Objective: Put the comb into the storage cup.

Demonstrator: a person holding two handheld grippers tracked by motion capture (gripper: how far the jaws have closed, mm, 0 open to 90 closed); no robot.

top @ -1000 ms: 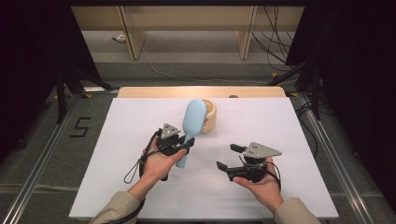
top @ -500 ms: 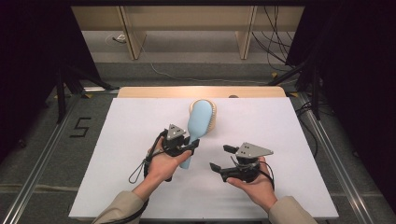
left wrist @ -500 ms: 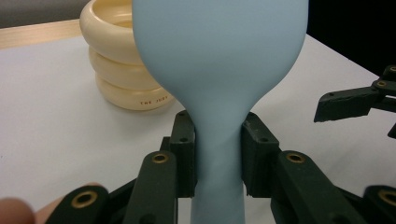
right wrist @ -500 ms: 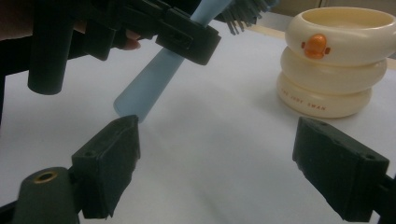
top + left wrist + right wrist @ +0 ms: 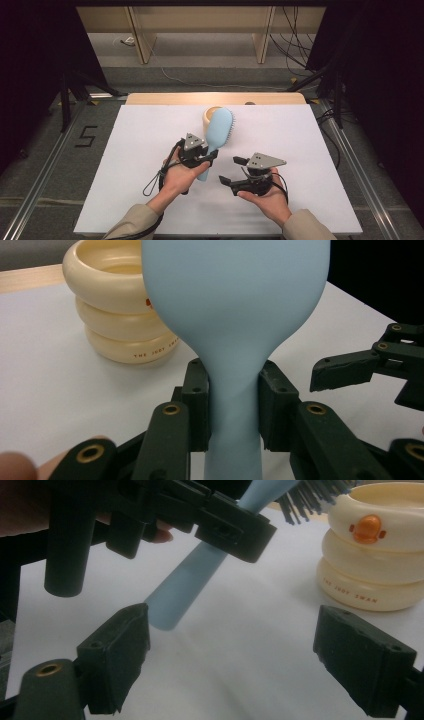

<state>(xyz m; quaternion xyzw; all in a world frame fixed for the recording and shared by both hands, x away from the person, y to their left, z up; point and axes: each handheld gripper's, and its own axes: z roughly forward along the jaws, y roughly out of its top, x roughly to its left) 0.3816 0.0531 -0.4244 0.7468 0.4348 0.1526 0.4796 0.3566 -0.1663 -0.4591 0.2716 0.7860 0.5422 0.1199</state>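
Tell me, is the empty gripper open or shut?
Open. The right hand-held gripper has its two black pads wide apart with only white table between them.

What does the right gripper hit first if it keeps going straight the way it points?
Probably the light blue hairbrush's handle, hanging between the open jaws of the right gripper, ahead of them. Depth is unclear; the cream cup sits off to the side.

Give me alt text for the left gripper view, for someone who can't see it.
The left gripper clamps the neck of a pale blue hairbrush, seen from its smooth back. A cream ringed cup stands behind on the white table; the right gripper shows at the edge.
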